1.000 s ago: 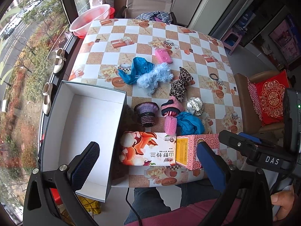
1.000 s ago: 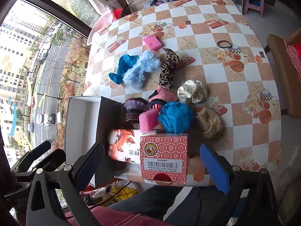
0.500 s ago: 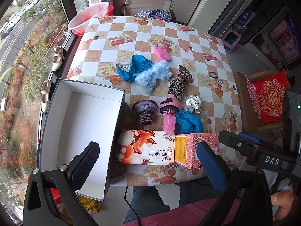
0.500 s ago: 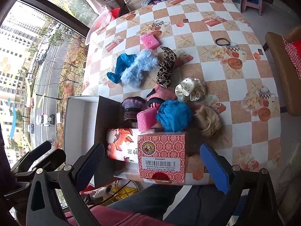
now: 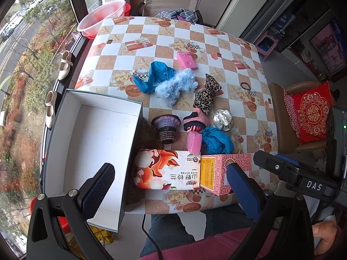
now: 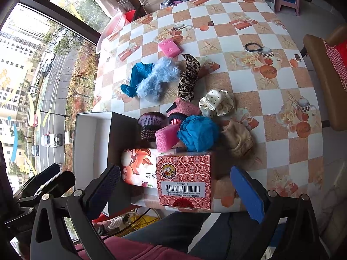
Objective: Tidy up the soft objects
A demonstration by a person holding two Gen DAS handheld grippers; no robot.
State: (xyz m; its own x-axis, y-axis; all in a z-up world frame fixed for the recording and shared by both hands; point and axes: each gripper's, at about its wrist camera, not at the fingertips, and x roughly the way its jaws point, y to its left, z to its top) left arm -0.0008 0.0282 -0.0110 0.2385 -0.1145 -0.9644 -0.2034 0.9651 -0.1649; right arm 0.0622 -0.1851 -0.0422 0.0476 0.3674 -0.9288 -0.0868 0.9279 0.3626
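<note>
Nothing picked up yet, by the look of it: both grippers hovering at the near edge of the desk, left gripper and right gripper with fingers spread wide, released, holding nothing. From left: empty white cardboard box, knitted purple cup, pink foam block, crumpled blue cloth, satin dotted scrunchie. Next, probably: reaching forward, pinching one soft piece, carrying it to the box.
</note>
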